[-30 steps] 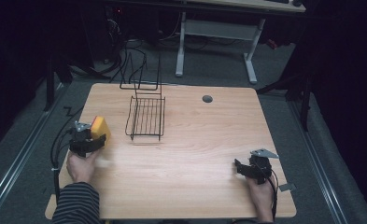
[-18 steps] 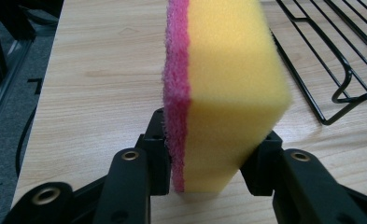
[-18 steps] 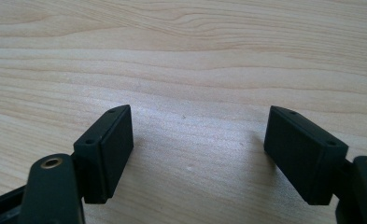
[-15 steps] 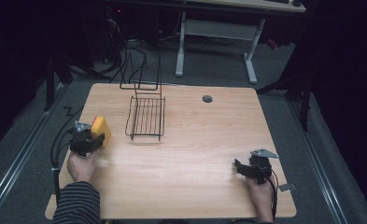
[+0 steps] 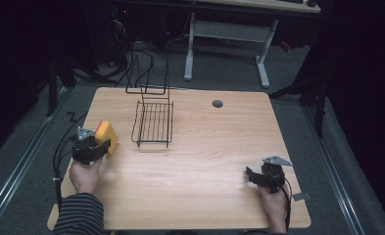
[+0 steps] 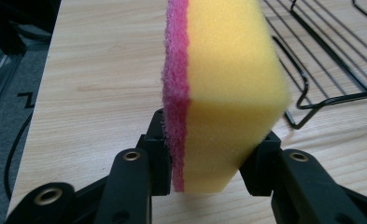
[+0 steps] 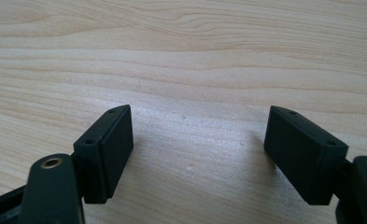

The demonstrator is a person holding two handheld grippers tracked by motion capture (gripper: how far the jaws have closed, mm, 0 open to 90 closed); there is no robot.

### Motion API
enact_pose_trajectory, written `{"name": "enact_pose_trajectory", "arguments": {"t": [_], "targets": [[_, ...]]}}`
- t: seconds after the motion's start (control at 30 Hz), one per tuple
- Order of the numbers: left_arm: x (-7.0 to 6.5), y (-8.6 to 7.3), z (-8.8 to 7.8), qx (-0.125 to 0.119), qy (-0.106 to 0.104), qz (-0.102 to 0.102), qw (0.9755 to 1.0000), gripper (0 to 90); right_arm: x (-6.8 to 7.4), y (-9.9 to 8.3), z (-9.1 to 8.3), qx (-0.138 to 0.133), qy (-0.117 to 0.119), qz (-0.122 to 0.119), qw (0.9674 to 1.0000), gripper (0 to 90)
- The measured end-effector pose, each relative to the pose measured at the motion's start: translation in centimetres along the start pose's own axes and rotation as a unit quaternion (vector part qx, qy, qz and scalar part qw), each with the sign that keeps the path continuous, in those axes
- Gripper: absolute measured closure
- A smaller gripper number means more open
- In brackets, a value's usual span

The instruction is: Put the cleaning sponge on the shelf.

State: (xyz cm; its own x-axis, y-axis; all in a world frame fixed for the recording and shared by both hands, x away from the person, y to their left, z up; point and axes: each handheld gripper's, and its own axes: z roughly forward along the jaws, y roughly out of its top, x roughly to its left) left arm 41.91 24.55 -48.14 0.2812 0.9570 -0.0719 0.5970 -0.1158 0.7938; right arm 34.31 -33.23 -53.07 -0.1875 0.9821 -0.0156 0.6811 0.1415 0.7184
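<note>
- Little changed in place since a second ago: left gripper (image 5: pixel 100 147) at the table's near left corner as before, its jaws just closed in on the sponge (image 5: pixel 106 136); right gripper (image 5: pixel 259 177) unmoved at the near right.
- Left jaws now clamped on the sponge (image 6: pixel 228 93), one pad on the pink scouring face, the other on the yellow foam, both low on its near end.
- Sponge standing on edge between the pads, most of it sticking out past the jaw tips toward the wire rack (image 5: pixel 153 125), near it but not touching.
- Right jaws spread wide over bare table (image 7: pixel 195 56), nothing between them.
- Risk, as a judgement: grip set so low on soft foam, so the long free end could sag or twist out on a quick lift.
- Second risk: rack wires (image 6: pixel 330 60) close ahead, so a low carry could snag the sponge's edge and drag it loose.
</note>
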Motion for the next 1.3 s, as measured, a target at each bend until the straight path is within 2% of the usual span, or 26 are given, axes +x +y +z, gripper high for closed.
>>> {"name": "enact_pose_trajectory", "arguments": {"t": [0.23, 0.5, 0.83, 1.03, 1.3], "targets": [[-0.1, 0.1, -1.0, -0.004, -0.009, 0.0, 1.0, 61.2, 0.0, 0.0, 0.0, 0.0, 0.0, 0.0, 1.0, 24.1], [-1.0, 0.8, -2.3, -0.011, -0.015, 0.024, 0.9995, 61.2, 0.0, 0.0, 0.0, -0.001, 0.0, -0.001, 1.0, 24.1], [-1.7, 1.2, -3.5, -0.007, -0.032, 0.039, 0.9987, 61.4, 0.0, 0.0, 0.0, -0.001, 0.0, -0.002, 1.0, 24.1], [-2.2, 1.9, -4.1, -0.009, -0.047, 0.049, 0.9977, 61.4, 0.0, 0.0, 0.0, -0.001, 0.0, -0.002, 1.0, 24.1], [-3.4, 2.7, -4.1, -0.003, -0.069, 0.072, 0.995, 61.4, 0.0, 0.0, 0.0, -0.001, 0.0, -0.002, 1.0, 24.1]]}}
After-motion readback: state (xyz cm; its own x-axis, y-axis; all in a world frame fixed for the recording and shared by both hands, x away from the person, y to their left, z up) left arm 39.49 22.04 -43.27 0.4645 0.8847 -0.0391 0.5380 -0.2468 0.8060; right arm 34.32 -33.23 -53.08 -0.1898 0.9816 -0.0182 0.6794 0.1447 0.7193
